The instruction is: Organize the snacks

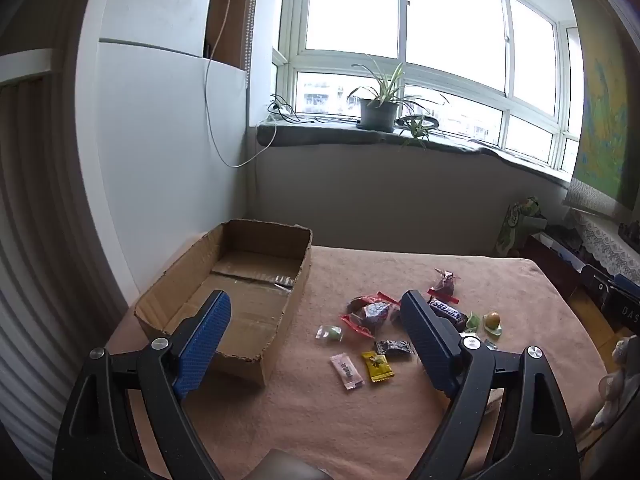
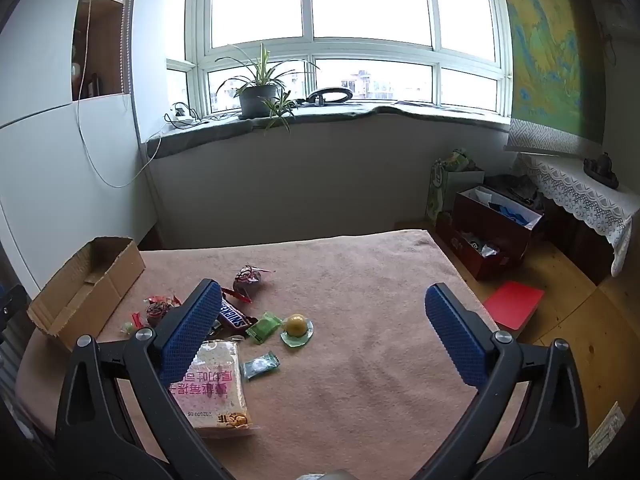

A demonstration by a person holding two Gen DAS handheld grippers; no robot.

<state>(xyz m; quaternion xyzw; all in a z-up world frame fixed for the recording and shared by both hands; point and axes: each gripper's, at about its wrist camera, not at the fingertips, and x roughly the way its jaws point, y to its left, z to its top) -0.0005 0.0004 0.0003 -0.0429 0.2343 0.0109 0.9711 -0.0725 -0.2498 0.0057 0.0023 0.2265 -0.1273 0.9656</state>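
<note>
Lying lengthwise toward window, cardboard box (image 1: 224, 300); both hand-held grippers (image 1: 316, 320) (image 2: 324, 320) wide, empty.

The left gripper (image 1: 316, 312) is held with its jaws spread wide, nothing gripped between them. The right gripper (image 2: 322, 304) is likewise held agape and unloaded.

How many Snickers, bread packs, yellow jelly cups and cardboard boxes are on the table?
Snickers bar: 1
Bread pack: 1
Yellow jelly cup: 1
Cardboard box: 1
Total: 4
</note>
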